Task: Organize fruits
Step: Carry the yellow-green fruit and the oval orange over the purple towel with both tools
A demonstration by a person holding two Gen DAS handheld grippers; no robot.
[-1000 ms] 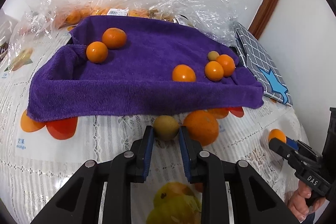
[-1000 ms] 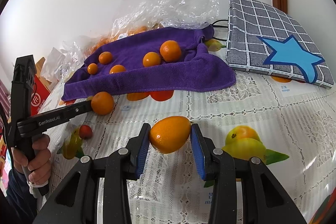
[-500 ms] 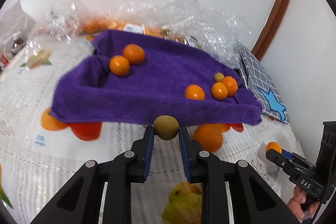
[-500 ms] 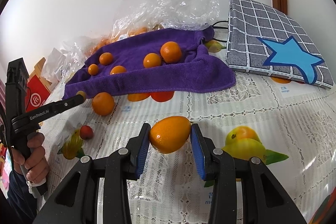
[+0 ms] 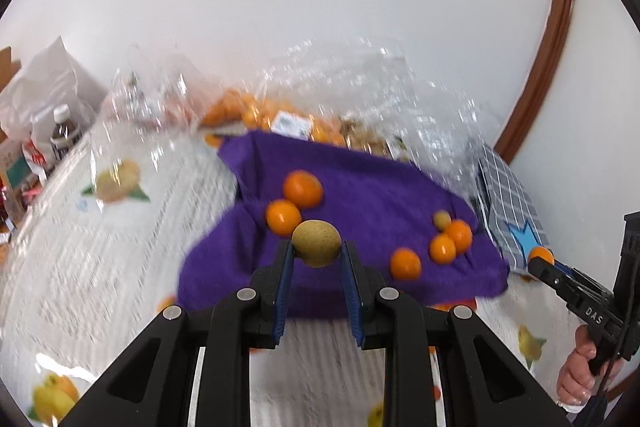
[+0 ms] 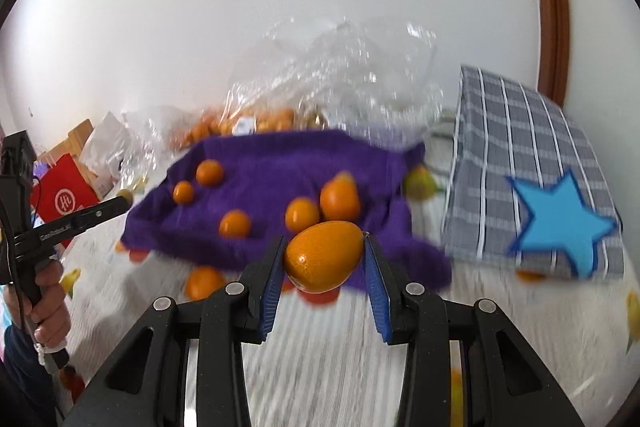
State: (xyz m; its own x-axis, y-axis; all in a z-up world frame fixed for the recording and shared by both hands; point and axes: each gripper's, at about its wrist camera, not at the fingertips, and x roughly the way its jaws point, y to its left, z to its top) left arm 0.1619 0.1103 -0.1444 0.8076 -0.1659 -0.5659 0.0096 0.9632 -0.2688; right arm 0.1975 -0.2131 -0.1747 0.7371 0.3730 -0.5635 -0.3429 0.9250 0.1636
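Note:
My left gripper [image 5: 316, 250] is shut on a small tan-green round fruit [image 5: 316, 242], held in the air before the near edge of the purple towel [image 5: 360, 187]. My right gripper [image 6: 325, 255] is shut on an oval orange fruit [image 6: 325, 255], raised in front of the towel [image 6: 280, 167]. Several oranges [image 5: 302, 188] and one small tan fruit [image 5: 443, 219] lie on the towel. One loose orange [image 6: 205, 282] lies on the tablecloth in front of the towel. Each gripper shows at the edge of the other's view, the right one [image 5: 541, 259] and the left one [image 6: 125, 198].
A clear plastic bag [image 5: 360, 99] with more oranges lies behind the towel. A grey checked bag with a blue star [image 6: 532, 187] lies to the right. A red bag [image 6: 64, 195], bottles and boxes [image 5: 60, 135] stand at the left. The wall is close behind.
Both grippers have lifted and moved forward toward the towel with their fruit still held. The views are motion-blurred now.

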